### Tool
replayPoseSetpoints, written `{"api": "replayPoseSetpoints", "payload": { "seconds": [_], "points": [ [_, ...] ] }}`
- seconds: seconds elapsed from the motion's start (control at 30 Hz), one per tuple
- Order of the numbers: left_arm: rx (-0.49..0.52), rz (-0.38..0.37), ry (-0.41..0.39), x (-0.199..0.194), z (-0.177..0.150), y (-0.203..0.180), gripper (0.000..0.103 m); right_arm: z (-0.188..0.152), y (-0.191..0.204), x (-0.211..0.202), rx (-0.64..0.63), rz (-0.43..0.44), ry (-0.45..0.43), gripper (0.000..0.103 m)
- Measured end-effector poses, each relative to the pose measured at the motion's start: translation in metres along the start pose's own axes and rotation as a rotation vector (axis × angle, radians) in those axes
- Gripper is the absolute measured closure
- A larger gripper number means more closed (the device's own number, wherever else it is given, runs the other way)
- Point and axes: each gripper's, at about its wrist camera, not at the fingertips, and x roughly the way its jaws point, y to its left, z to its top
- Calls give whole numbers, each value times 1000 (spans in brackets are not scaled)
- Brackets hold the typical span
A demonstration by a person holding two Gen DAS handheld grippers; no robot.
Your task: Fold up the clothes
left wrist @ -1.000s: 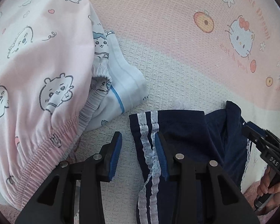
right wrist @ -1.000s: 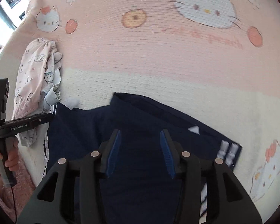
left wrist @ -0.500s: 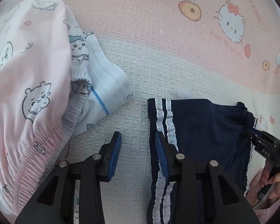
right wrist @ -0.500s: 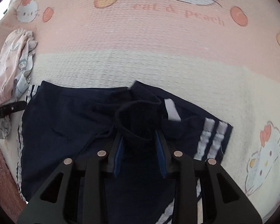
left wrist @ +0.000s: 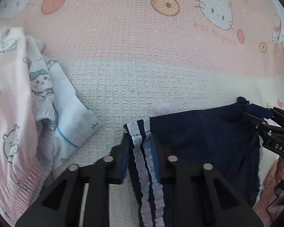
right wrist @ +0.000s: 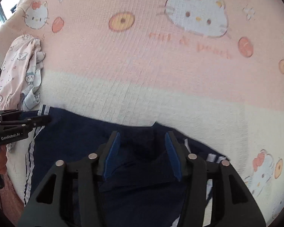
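Navy shorts (left wrist: pixel 198 136) with white side stripes (left wrist: pixel 142 151) lie spread on the bed blanket. My left gripper (left wrist: pixel 140 138) is shut on the striped left edge, which runs between its blue pads. From the right wrist view, that left gripper (right wrist: pixel 45 120) pinches the striped corner of the shorts (right wrist: pixel 75 141). My right gripper (right wrist: pixel 142 140) is open, its pads wide apart over a raised bunch of navy cloth at the shorts' right side. In the left wrist view the right gripper (left wrist: pixel 250 111) sits at the shorts' far corner.
A pile of pink printed pyjamas (left wrist: pixel 13 113) with a pale blue garment (left wrist: pixel 70 117) lies just left of the shorts. The pink and cream cat-print blanket (left wrist: pixel 142 37) stretches beyond. A hand (left wrist: pixel 282 172) holds the right gripper's handle.
The left gripper has shut on the striped edge of the shorts. The right gripper, shut on bunched navy cloth half a second ago, has opened.
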Motion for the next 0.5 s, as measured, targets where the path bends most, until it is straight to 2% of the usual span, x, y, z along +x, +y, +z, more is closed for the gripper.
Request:
{"api": "replayPoseSetpoints", "payload": {
  "seconds": [0.03,0.07,0.13,0.2,0.27,0.4,0.5],
  "points": [
    [2,-23,4,-2,-1,2,93,-2,3,11,-2,23,42,52],
    [-1,-32,8,-6,-1,4,94,-7,8,17,-20,26,49,67],
    [7,-36,25,-12,-4,10,94,-19,19,12,-88,2,39,84],
    [11,-13,59,-15,-9,16,94,-30,27,5,-141,-9,40,86],
    [9,3,89,-12,-13,23,94,-36,24,0,-123,2,53,86],
    [-17,-15,85,-9,-6,27,92,-32,13,-11,-101,16,50,86],
    [20,-1,65,-6,2,19,78,-29,4,-19,-84,26,48,81]
  ]
}}
